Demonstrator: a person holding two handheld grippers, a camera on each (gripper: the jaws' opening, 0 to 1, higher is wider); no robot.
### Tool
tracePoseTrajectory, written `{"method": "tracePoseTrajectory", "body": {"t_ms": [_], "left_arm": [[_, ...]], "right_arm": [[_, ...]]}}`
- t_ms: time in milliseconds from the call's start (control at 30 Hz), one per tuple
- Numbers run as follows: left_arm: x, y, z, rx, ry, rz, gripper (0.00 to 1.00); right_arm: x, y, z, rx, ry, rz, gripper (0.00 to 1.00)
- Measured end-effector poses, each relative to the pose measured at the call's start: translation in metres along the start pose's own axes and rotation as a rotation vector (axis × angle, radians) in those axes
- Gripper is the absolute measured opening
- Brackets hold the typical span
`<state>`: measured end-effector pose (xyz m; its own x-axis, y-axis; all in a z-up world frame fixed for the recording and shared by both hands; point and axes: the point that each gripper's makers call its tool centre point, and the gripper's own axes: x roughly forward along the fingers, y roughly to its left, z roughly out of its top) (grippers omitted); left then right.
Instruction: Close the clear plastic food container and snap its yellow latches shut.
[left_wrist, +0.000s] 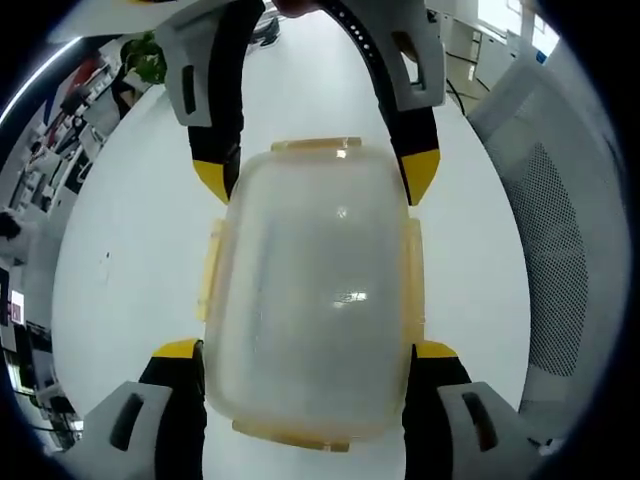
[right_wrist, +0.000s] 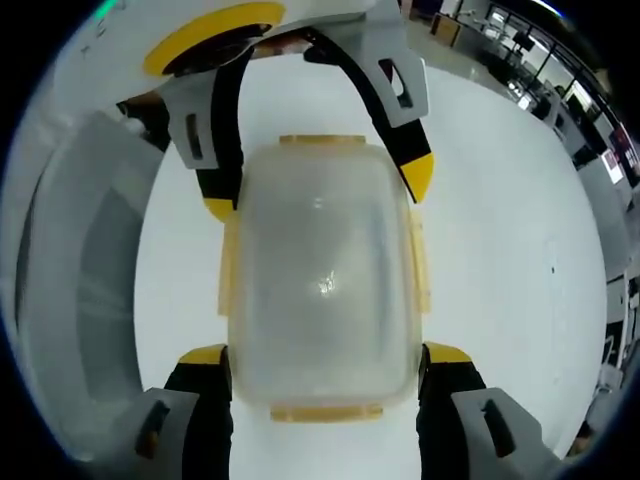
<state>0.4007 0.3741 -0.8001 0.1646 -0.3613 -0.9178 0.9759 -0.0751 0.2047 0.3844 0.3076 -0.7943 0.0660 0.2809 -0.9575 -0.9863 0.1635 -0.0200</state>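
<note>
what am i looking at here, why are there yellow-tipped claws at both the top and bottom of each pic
A person holds two hand-held grippers, each with its own fisheye camera. In the left gripper view, the left gripper rises from the bottom and the right gripper comes in at the top. The right gripper view is the mirror case. Between them a clear container with yellow latches lies on a white table, lid on. Both grippers are open, straddling its ends. Nothing is lifted.
</note>
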Motion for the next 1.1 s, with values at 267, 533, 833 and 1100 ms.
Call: {"method": "tracePoseTrajectory", "body": {"t_ms": [267, 533, 833, 1100], "left_arm": [[0.001, 0.005, 0.000, -0.004, 0.001, 0.000, 0.82], [0.001, 0.009, -0.001, -0.010, 0.000, 0.002, 0.82], [0.002, 0.013, -0.001, -0.013, 0.001, 0.002, 0.82], [0.003, 0.017, -0.002, -0.013, 0.003, 0.002, 0.82]], "right_arm": [[0.000, -0.005, 0.000, -0.005, 0.008, 0.001, 0.76], [0.001, -0.011, 0.001, -0.010, 0.008, 0.003, 0.76], [0.002, -0.015, 0.001, -0.014, 0.005, 0.004, 0.76], [0.003, -0.020, 0.002, -0.015, 0.005, 0.004, 0.76]]}}
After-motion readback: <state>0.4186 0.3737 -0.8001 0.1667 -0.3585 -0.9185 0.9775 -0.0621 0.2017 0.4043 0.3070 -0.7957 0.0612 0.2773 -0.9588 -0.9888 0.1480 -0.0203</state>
